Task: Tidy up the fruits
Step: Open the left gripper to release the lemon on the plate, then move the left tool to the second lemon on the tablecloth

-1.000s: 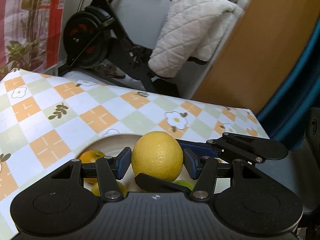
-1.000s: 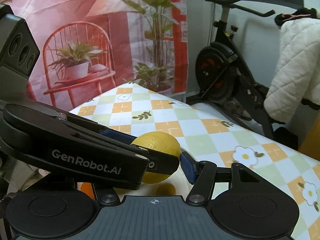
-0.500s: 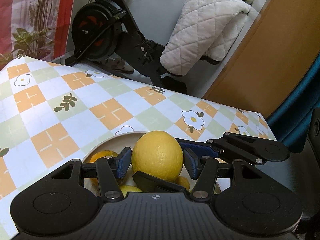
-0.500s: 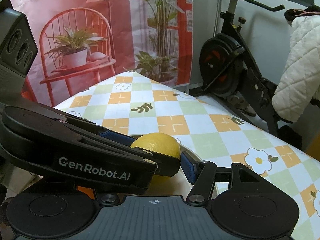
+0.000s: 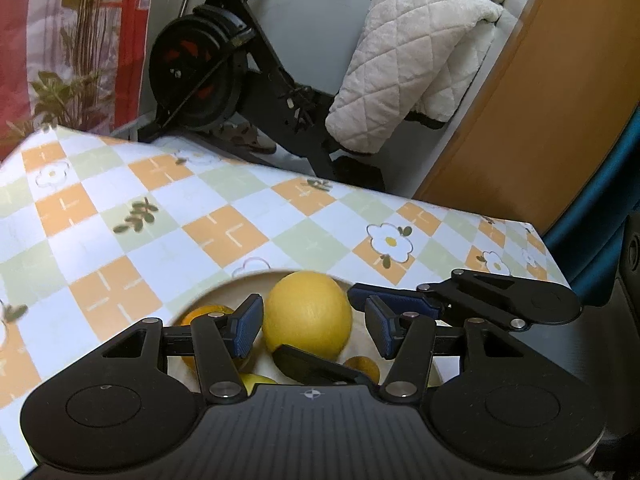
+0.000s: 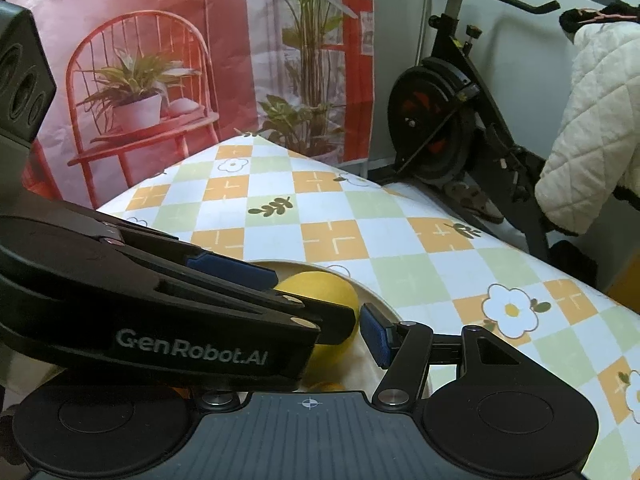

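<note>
A large yellow lemon (image 5: 307,316) sits between the blue pads of my left gripper (image 5: 314,326), over a cream bowl (image 5: 240,282) on the checked tablecloth. The jaws stand slightly apart from the lemon, with a gap on both sides. The bowl holds an orange (image 5: 200,314) and other small fruits (image 5: 362,366). In the right wrist view the lemon (image 6: 324,292) and bowl rim (image 6: 376,294) show behind the left gripper's finger (image 6: 180,320). My right gripper (image 6: 320,332) is open, its right pad (image 6: 374,334) beside the lemon; its left pad is hidden.
The table has an orange, green and white checked cloth (image 5: 160,232). Behind it stand an exercise bike (image 5: 208,64) with a white quilted jacket (image 5: 412,56), a wooden panel (image 5: 540,120) and a red plant backdrop (image 6: 160,60).
My left gripper's jaws have opened off the lemon, which now sits lower in the bowl. Both cameras have tilted and moved slightly; more of the bowl is in view.
</note>
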The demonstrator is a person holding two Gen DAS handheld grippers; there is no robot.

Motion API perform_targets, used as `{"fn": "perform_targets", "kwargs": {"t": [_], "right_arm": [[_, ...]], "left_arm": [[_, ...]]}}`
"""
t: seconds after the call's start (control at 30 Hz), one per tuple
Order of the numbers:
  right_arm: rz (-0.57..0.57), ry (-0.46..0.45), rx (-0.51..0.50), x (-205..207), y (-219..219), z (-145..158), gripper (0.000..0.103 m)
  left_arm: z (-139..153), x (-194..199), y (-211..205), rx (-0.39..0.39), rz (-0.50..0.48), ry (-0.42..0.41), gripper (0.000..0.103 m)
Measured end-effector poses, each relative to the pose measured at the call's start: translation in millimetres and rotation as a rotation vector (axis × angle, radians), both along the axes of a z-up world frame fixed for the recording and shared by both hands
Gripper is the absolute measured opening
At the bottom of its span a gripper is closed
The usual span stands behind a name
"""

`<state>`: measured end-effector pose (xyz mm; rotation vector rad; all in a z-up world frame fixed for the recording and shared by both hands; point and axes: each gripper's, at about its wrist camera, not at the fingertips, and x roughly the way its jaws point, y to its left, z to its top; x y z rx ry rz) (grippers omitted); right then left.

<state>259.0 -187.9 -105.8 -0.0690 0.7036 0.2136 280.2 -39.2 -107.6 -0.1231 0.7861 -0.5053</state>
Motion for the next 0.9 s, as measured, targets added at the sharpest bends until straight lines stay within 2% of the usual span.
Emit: {"fn": "perform_targets", "kwargs": {"t": [0.3,0.47,0.73,0.9], "right_arm": [[0.021,-0.060,0.001,-42,-9,31,0.055],[0.008,-0.096,-0.001,-76,-26,47,0.056],[-0.050,-0.115,-0.004,-133,-53,52,0.056],[-0.098,-0.082,0.005,-168,-67,41,0.056]], "left_arm": [[37,-27,-2,0.020,0.003,-0.091,0.058],[48,-47,-10,0.006,-0.007,-0.122,0.059],[41,-86,-29,0.014,-0.036,-0.116,0.058],[29,-106,-39,-0.032,-0.062,-0.072,0.058]]}}
